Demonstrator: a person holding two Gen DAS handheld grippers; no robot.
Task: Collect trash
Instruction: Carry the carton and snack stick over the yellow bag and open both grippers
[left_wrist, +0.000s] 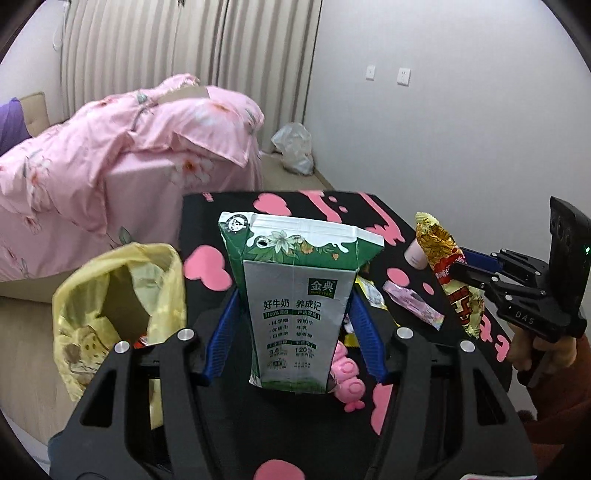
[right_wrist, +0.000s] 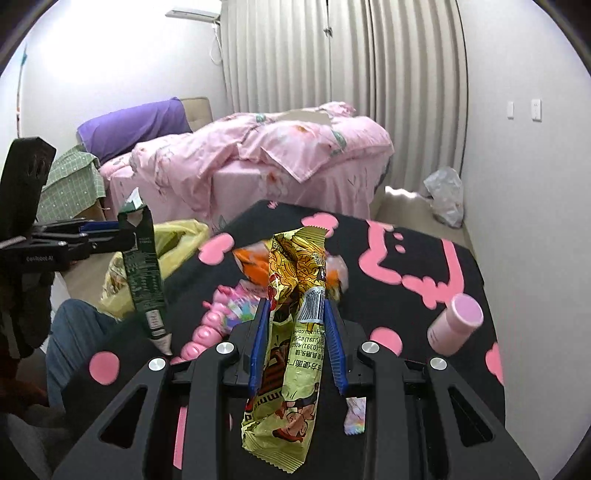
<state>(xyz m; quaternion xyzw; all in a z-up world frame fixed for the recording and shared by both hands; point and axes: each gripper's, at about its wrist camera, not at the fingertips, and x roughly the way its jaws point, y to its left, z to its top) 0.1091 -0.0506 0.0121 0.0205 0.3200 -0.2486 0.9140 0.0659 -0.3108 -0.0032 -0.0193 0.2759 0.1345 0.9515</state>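
My left gripper (left_wrist: 295, 314) has its blue fingers (left_wrist: 221, 332) clamped on a flattened green-and-silver milk carton (left_wrist: 295, 295) at frame centre, printed "金典 SATINE" and "好牛奶 养成记", above the black-and-pink desk (left_wrist: 369, 206). My right gripper (right_wrist: 297, 332), fingers narrowly closed, grips a crinkled yellow noodle wrapper (right_wrist: 291, 369) with a barcode. A yellow trash bag (left_wrist: 110, 295) gapes at lower left.

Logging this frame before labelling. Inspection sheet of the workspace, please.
Surface: black table with pink print.
Job's things: milk carton and yellow snack wrapper lifted; yellow trash bag open beside the table.
Clutter: pink bottle lying down, pink toy, pink sachet, orange packet.
Grippers: left tongs shut on the carton; right tongs shut on the wrapper.
Cables: nothing seen.
Surroundings: bed with pink duvet, curtains, white bag on the floor.
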